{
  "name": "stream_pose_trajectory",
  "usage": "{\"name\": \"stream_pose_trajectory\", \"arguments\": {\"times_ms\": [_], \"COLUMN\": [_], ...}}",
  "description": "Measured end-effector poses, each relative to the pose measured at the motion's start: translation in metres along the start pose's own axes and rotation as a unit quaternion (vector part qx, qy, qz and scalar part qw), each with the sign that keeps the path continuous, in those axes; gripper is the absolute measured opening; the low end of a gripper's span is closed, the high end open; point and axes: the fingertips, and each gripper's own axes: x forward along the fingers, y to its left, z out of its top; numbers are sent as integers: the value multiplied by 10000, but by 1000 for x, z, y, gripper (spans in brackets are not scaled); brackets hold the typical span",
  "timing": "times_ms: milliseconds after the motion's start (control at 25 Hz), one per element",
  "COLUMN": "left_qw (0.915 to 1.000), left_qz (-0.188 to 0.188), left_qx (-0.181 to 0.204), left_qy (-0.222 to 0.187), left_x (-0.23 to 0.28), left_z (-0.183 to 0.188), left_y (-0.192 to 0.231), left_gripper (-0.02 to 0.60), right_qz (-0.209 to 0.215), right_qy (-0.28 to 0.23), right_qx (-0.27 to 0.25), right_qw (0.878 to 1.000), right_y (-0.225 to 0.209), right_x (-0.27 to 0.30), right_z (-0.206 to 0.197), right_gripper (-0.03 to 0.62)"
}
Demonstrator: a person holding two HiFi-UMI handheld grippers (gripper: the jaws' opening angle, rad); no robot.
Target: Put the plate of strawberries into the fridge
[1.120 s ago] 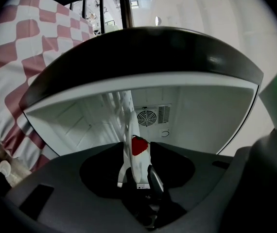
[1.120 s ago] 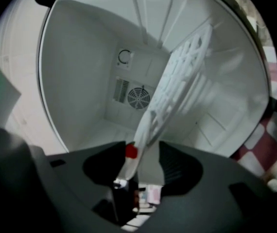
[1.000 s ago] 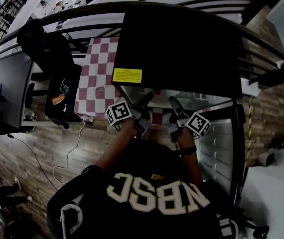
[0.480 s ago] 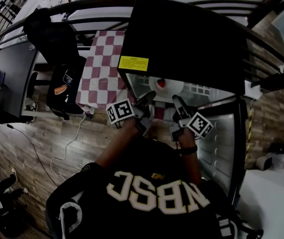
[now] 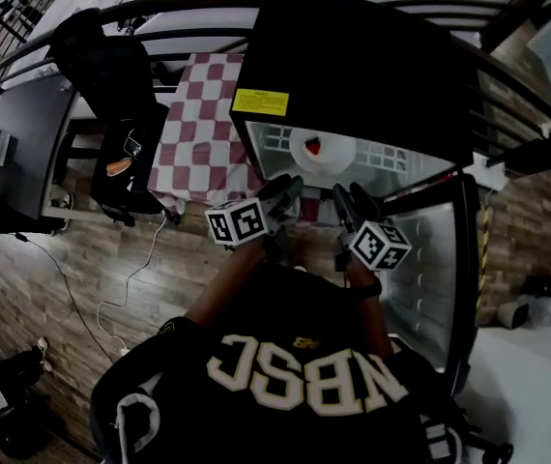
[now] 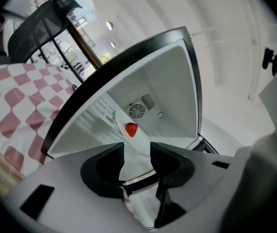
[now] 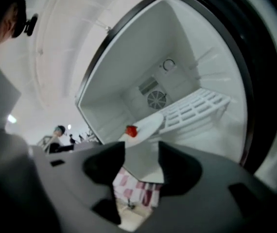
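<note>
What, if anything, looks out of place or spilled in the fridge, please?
Nothing stands out: the plate rests on the fridge shelf with one strawberry on it, and nothing has spilled.

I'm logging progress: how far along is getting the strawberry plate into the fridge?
Done: the plate with one strawberry sits on the wire shelf inside the fridge. In hand: nothing; the left tongs and right tongs are open and empty, outside the fridge. Left: perhaps closing the open door.
</note>
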Motion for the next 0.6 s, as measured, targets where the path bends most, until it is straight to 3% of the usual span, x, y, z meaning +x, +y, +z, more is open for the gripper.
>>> {"name": "stream_pose_trajectory", "arguments": {"times_ms": [80,160,360,480,600], "left_qw": [9972,9880,9472,9303,9262], "left_qz": [167,323,665,822,842], "left_qx": [728,1512,3136,3573,3674], "left_qy": [31,19,-21,-85,-103], "left_x": [-3,-4,-3,-4,-2], "left_z": [0,1,5,6,8], "left_y": [-2,-5,-8,0,2], "left_gripper": [169,169,167,156,143], "right_qz": [-196,-380,-666,-748,-810], "right_qy": [4,-41,-85,-116,-157], "right_qx": [-600,-1145,-1986,-2092,-2246], "right_qw": [9980,9927,9778,9749,9710], "right_y": [2,3,4,3,4], "right_x": [-3,-5,-1,3,6], "right_z": [1,2,1,-1,-2], "right_gripper": [218,218,218,216,212]}}
